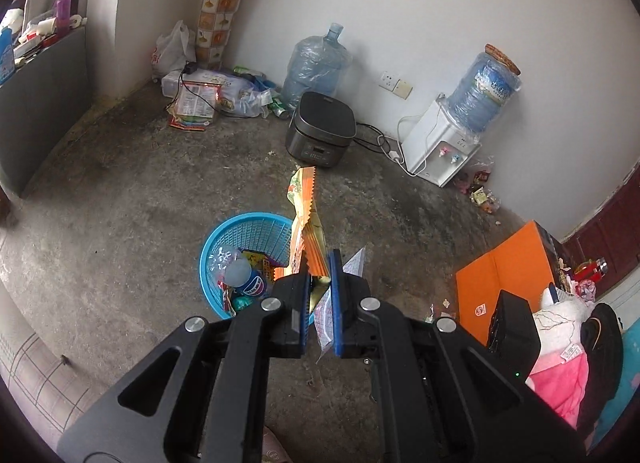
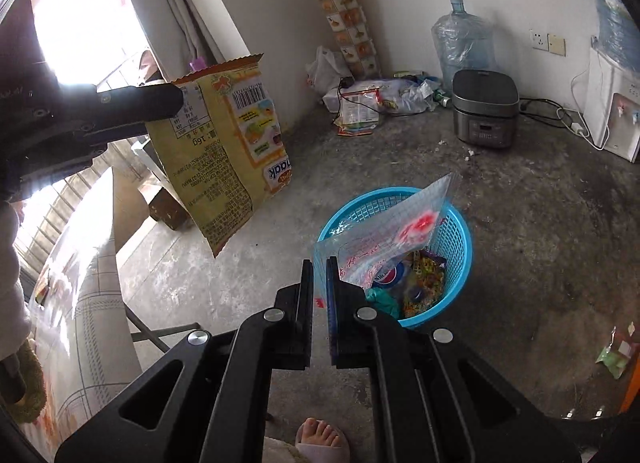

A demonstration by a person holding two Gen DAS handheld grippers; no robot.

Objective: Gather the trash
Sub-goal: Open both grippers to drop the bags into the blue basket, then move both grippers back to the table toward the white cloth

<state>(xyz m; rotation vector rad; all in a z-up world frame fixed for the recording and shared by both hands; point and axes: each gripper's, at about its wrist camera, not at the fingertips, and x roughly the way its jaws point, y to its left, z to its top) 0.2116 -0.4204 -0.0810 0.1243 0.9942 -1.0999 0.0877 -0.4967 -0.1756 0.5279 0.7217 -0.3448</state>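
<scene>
Right wrist alone shows barcode side of crinkly yellow snack bag (image 2: pixel 224 151), pinched by left tongs (image 1: pixel 320 275); right tongs (image 2: pixel 319 263) clamped on clear gridded plastic bag (image 2: pixel 384 239) over blue mesh basket (image 2: pixel 460 239); basket contents partly hidden

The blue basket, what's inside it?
Inside the blue basket you can see a Pepsi bottle, colourful wrappers and something teal. A clear bag, held by the right gripper, covers part of it, so whatever lies underneath is hidden.
</scene>
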